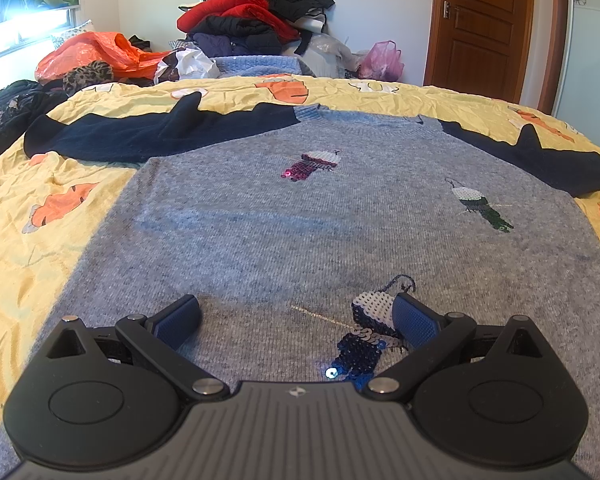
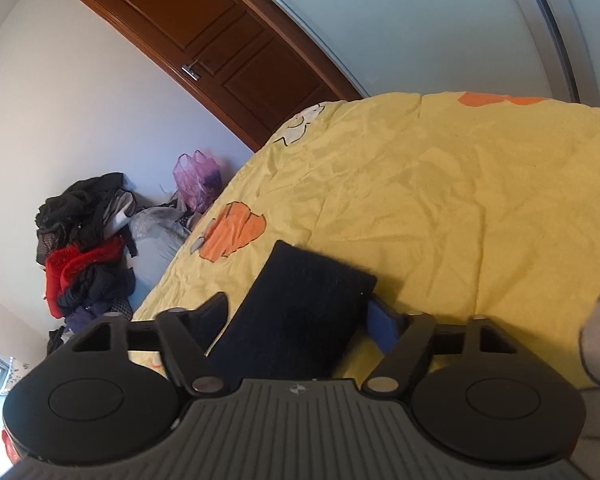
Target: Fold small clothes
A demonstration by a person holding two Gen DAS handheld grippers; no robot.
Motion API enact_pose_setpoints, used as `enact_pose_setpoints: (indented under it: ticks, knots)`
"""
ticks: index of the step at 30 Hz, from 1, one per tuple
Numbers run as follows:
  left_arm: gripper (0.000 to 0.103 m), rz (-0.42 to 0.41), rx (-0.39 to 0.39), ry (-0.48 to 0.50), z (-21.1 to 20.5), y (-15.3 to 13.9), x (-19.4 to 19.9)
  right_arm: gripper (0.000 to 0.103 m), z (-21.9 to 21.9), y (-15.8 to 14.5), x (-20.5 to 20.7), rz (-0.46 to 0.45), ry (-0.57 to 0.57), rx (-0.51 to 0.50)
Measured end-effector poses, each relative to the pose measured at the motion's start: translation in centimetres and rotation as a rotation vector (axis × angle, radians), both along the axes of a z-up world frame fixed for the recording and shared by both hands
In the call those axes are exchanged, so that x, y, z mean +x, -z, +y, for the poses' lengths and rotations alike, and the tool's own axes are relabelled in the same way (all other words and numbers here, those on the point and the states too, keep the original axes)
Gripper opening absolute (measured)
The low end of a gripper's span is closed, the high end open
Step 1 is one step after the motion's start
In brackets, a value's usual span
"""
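A grey knit sweater [image 1: 300, 220] with sequin birds and navy sleeves lies flat, front up, on a yellow bedspread [image 1: 40, 240]. Its sleeves spread out to the left [image 1: 120, 136] and right [image 1: 540, 160]. My left gripper [image 1: 298, 308] hovers open low over the sweater's near part, with one sequin bird [image 1: 364, 340] beside its right finger. In the right wrist view the navy sleeve's cuff end [image 2: 308, 280] lies between the fingers of my right gripper [image 2: 298, 304]. The jaws stand apart on either side of the cuff, and no pinch on the cloth shows.
A heap of red and dark clothes [image 1: 252, 12] sits at the far side of the bed, with an orange plastic bag [image 1: 92, 54] to its left and a pink bag [image 1: 382, 60] to its right. A brown door [image 1: 480, 20] stands beyond. Yellow bedspread [image 2: 460, 200] stretches past the cuff.
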State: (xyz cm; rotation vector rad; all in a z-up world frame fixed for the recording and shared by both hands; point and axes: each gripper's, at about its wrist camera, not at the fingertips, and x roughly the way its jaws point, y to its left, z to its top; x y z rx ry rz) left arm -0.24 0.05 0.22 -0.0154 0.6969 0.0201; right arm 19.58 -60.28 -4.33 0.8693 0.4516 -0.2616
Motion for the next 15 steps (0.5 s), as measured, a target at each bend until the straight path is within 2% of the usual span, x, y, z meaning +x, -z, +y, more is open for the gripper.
enact_pose_setpoints:
  ticks: [1,3,4,6,10,15]
  knots:
    - [0.103,0.000,0.000,0.000,0.0,0.0,0.0,0.058,0.2,0.1,0.5,0.012,0.003,-0.008]
    - [0.103,0.000,0.000,0.000,0.0,0.0,0.0,0.022,0.4,-0.2,0.8,0.063,0.010,-0.052]
    - [0.103,0.000,0.000,0.000,0.0,0.0,0.0,0.017,0.7,-0.2,1.1,0.079,0.009,-0.072]
    - [0.103,0.000,-0.001,0.000,0.0,0.0,0.0,0.017,0.7,-1.2,-0.3,0.055,0.009,-0.123]
    - [0.103,-0.001,-0.001,0.000,0.0,0.0,0.0,0.017,3.6,-4.0,-2.0,-0.022,-0.018,-0.231]
    - [0.103,-0.001,-0.001,-0.001,-0.2,0.0,0.1,0.017,12.7,-9.3,-5.5,-0.168,-0.212,-0.403]
